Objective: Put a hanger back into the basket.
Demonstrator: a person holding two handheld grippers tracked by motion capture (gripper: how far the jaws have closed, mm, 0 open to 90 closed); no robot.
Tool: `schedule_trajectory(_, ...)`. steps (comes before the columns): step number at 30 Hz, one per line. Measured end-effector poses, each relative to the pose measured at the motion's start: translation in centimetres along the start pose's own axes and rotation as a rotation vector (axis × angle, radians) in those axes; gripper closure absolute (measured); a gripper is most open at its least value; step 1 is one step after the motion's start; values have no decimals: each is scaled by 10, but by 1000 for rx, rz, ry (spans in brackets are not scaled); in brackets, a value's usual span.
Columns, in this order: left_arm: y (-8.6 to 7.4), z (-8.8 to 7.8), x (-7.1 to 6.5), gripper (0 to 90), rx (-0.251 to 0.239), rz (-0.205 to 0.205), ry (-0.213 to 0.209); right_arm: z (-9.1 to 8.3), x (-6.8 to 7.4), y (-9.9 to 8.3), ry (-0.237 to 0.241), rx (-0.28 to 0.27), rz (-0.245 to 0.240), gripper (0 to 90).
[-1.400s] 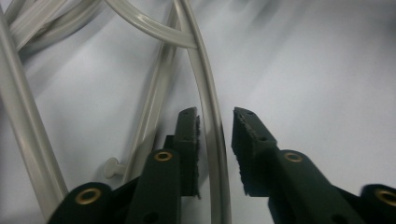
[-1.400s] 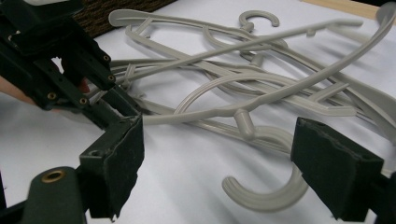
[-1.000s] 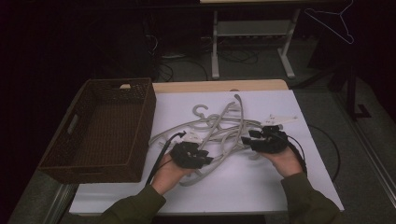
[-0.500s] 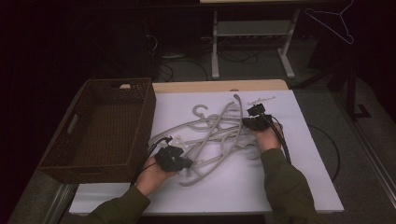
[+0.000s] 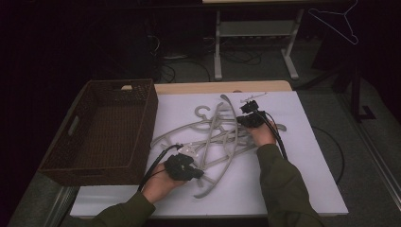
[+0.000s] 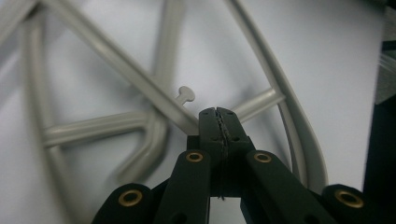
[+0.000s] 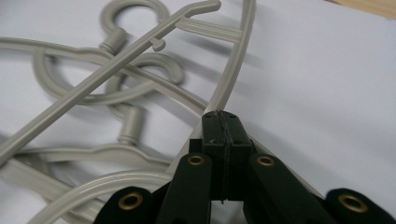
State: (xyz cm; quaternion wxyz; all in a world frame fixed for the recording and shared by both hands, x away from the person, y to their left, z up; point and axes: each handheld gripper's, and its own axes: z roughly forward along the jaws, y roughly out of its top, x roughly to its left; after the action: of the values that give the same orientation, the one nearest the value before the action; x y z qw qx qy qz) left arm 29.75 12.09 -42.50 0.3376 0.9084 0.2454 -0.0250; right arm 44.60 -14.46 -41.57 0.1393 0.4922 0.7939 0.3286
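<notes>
High view: tangled grey hangers point(image 5: 222, 137) heaped just right of wicker basket point(image 5: 101, 127). Left gripper point(image 5: 189, 165) and right gripper point(image 5: 249, 116) both pinched shut on hanger bars. Likely snagging on lift, dragging neighbours along or slipping free.

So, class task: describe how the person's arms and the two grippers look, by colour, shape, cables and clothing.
Both forearms wear dark olive-green long sleeves. The left gripper and right gripper are black, each with two flat jaw links on brass-coloured pivot rings. A black cable trails from the left gripper, and another from the right.
</notes>
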Motion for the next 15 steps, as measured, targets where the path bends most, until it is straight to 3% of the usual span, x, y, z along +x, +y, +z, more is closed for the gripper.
schedule_trajectory(5, 5, 10, -11, 898, -9, 43, -40, 10, 15, 8, 52, -1, -66, 893)
schedule_trajectory(8, 7, 14, -15, 898, -13, 58, -48, 12, 21, 9, 67, 14, -64, 893)
schedule_trajectory(9, 9, 19, -19, 898, -16, 73, -57, 16, 28, 9, 94, 7, -102, 893)
schedule_trajectory(11, 12, 23, -24, 898, -25, 84, -68, 18, 33, 9, 125, -4, -130, 893)
schedule_trajectory(15, 16, 28, -30, 898, -25, 107, -77, 19, 40, 7, 136, -3, -150, 892)
